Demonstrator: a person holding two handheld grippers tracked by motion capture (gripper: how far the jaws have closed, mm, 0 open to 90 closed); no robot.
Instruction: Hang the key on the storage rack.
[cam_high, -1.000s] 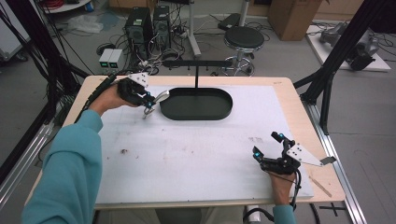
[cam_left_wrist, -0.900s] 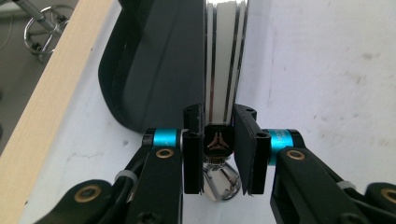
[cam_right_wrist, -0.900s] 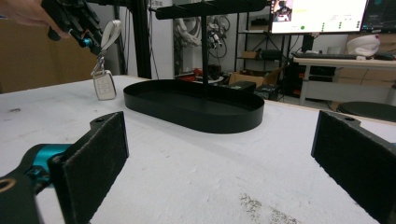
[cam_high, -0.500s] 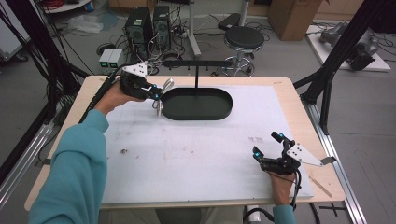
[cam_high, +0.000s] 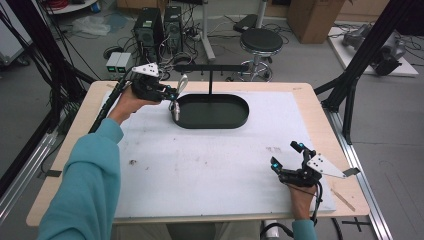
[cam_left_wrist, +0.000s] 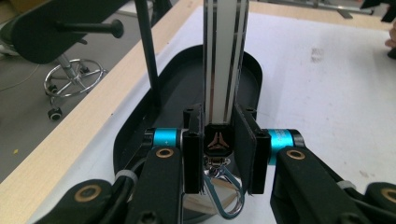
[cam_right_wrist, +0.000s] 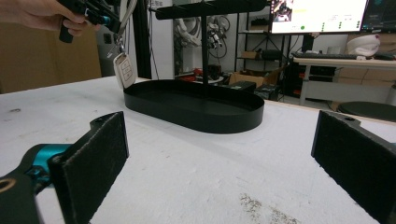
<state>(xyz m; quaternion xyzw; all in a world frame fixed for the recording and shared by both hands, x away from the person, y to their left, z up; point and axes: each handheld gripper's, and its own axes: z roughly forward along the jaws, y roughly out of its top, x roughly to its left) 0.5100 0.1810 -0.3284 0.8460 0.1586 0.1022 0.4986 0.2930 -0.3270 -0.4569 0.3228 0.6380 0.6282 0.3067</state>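
1. Car key fob on a white strap with a metal carabiner: hanging in the air over the left end of the black oval tray, near the far left part of the table.
2. Strap pinched between the jaws of the left gripper; jaws narrow, pressed against a black clasp with a red emblem at the strap's end, in the left gripper view.
3. Fob dangling below the gripper, tilted, pale face with buttons turned toward the right gripper view; whether touching the tray rim or just above it, cannot tell.
4. Strap loop rising above the left gripper toward the horizontal bar of the black stand; not hooked over it as far as visible.
5. Stand's upright post set along the far edge of the tray, crossbar running left to right above it.
6. Left hand around the gripper handle, teal sleeve reaching in from the near left corner.
7. Right gripper resting low near the near right corner of the table, well apart from the tray; jaws spread wide, nothing between the pads.
8. White sheet covering the table, some dark smudges toward its left side.
9. Beyond the far edge: a black stool and computer cases on the floor.
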